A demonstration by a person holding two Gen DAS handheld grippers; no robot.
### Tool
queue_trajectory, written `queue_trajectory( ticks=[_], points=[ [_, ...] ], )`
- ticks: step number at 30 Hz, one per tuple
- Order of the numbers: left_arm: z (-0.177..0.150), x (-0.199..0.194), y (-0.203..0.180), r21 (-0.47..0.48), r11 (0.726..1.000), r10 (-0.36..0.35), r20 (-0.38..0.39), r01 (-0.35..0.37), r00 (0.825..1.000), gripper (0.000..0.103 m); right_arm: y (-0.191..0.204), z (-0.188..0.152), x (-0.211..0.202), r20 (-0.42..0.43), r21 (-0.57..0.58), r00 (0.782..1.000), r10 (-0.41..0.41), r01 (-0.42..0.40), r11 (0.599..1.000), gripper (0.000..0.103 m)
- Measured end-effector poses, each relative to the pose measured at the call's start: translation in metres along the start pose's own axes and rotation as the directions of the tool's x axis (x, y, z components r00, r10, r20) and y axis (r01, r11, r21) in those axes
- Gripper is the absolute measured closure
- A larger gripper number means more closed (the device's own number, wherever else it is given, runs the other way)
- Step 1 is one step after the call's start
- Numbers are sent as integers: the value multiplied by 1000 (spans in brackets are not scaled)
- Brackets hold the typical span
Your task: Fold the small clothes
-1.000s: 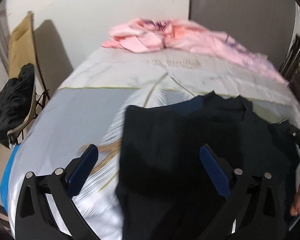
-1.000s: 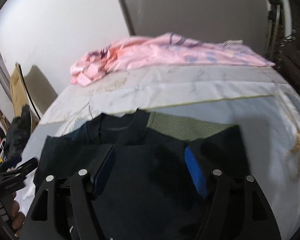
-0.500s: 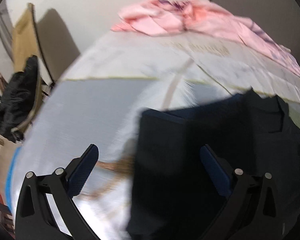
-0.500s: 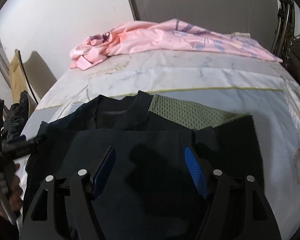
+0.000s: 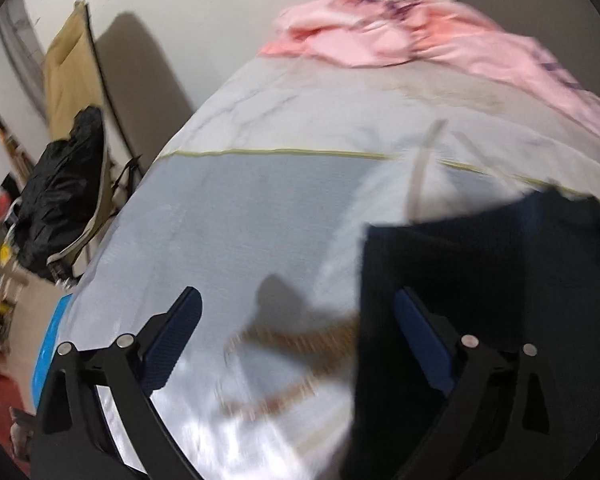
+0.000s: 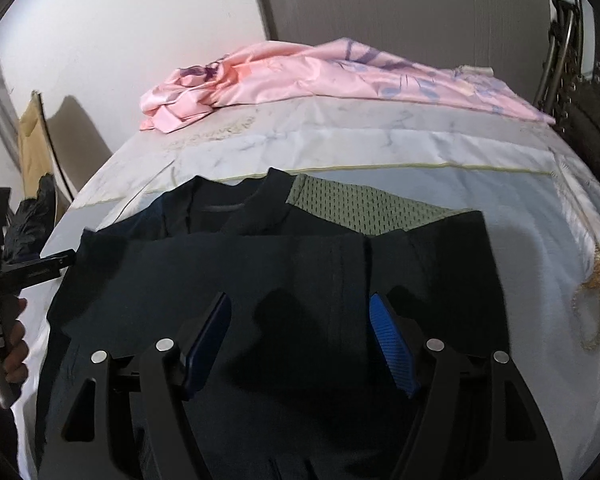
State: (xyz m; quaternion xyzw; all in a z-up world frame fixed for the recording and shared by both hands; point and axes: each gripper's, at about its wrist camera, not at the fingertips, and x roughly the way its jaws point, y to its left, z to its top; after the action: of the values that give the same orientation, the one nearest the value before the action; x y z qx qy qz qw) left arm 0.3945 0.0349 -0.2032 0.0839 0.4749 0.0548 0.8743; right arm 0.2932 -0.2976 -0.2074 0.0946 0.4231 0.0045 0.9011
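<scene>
Pale bedding (image 5: 260, 208) with a thin yellow stripe fills the left wrist view, which is smeared by motion blur. Across it the left gripper (image 5: 296, 320) hangs with its blue-padded fingers (image 5: 176, 332) wide apart and nothing between them; one finger is over bare sheet, the other over the left edge of the dark shirt (image 5: 480, 280). That shirt runs out of frame at right and bottom, so its full shape cannot be read here. A crumpled pink sheet (image 5: 400, 40) lies at the far end by the wall. Beside the bed a tan folding chair (image 5: 68, 80) carries a black garment (image 5: 56, 208) (too dark to identify further).

From the right wrist view the bedding (image 6: 380, 144) is sharper. The dark shirt (image 6: 260, 272) lies flat in the near middle of the bed, collar toward the far end, partly covering an olive mesh garment (image 6: 364, 208) whose lower part is hidden. The right gripper (image 6: 300, 328) hovers above the shirt with fingers apart, gripping nothing. At the left edge the left gripper (image 6: 40, 270), mostly cut off, reaches the shirt's sleeve edge, held by a hand (image 6: 14, 344). The pink sheet (image 6: 320, 76) spreads along the far side.
</scene>
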Motion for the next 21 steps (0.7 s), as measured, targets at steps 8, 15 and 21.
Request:
queue_trajectory(
  ticks=[8, 15, 21],
  points=[
    [-43, -10, -8, 66, 998, 20, -1, -20, 1000, 5, -4, -13, -1, -65, -14, 998, 14, -15, 1000, 31],
    [-33, -43, -24, 79, 995, -69, 55, 65, 996, 5, -9, -10, -20, 12, -18, 999, -33, 33, 999, 42],
    [-40, -16, -47, 117, 993, -29, 11, 28, 1000, 4, -14, -14, 0, -72, -53, 995, -71, 67, 996, 81]
  ],
)
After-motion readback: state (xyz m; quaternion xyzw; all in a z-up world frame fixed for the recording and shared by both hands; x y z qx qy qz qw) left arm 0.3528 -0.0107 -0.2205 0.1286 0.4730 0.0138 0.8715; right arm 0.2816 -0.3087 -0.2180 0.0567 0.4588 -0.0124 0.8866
